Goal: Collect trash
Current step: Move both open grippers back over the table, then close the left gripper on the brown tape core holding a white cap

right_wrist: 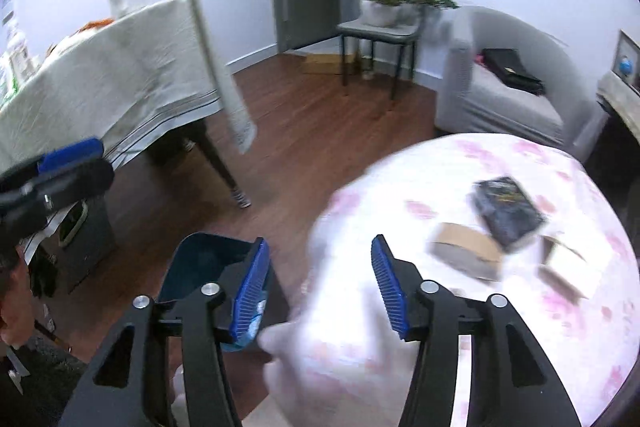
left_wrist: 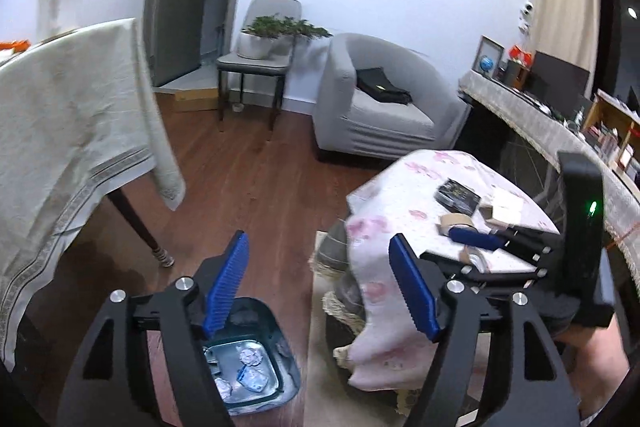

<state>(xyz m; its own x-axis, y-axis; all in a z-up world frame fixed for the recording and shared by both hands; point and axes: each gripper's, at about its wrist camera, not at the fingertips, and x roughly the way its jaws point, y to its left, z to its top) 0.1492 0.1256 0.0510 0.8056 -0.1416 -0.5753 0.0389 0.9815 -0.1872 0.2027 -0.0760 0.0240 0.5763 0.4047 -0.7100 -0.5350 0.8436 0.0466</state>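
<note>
A teal trash bin (left_wrist: 256, 387) stands on the wood floor below my left gripper (left_wrist: 320, 287), which is open with nothing between its blue pads. Crumpled silvery wrappers (left_wrist: 250, 367) lie in the bin. To the right is a round table under a pink floral cloth (left_wrist: 400, 187), carrying a black packet (left_wrist: 458, 195), a tape roll (left_wrist: 456, 223) and a small cardboard box (left_wrist: 504, 211). In the blurred right wrist view my right gripper (right_wrist: 320, 287) is open and empty above the table's near edge (right_wrist: 360, 227), with the bin (right_wrist: 200, 263) at its left.
A dining table with a white cloth (left_wrist: 60, 127) and a dark leg (left_wrist: 136, 223) stands left of the bin. A grey armchair (left_wrist: 380, 107), a chair holding a potted plant (left_wrist: 256, 63) and a cluttered side counter (left_wrist: 540, 115) line the far wall.
</note>
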